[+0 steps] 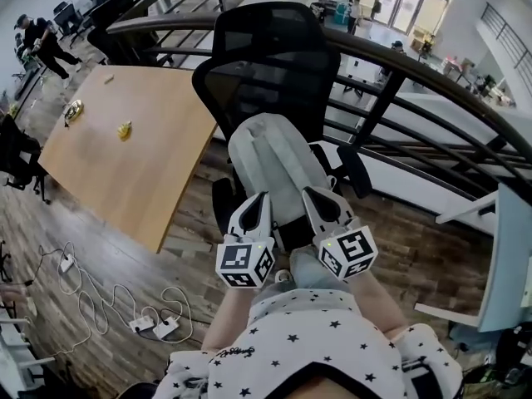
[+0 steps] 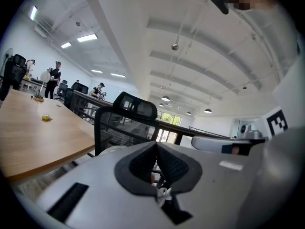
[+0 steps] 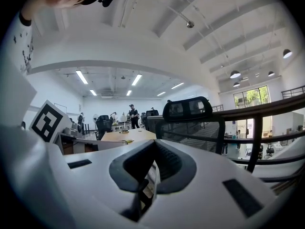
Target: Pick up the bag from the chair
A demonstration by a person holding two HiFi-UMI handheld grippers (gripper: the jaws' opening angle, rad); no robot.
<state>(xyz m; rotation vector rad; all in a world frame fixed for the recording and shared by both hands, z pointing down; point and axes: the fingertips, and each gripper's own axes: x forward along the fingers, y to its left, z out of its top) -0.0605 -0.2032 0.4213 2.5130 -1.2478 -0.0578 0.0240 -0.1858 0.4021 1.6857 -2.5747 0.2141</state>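
Observation:
A light grey backpack [image 1: 270, 160] leans upright on the seat of a black mesh office chair [image 1: 266, 56]. My left gripper [image 1: 264, 196] and right gripper [image 1: 309, 191] are side by side in front of it, their tips over the bag's lower part; whether they touch it is unclear. In the left gripper view the gripper [image 2: 156, 144] has its jaws together, with the chair [image 2: 136, 106] ahead. The right gripper [image 3: 155, 143] is likewise shut in its own view and points up at the chair's headrest [image 3: 188, 109]. I see nothing clearly held in either.
A wooden table [image 1: 125, 156] stands left of the chair, with small yellow items on it. A dark railing [image 1: 416, 65] runs behind the chair. Cables and power strips [image 1: 108, 298] lie on the wood floor at lower left. A white desk edge [image 1: 507, 256] is at right.

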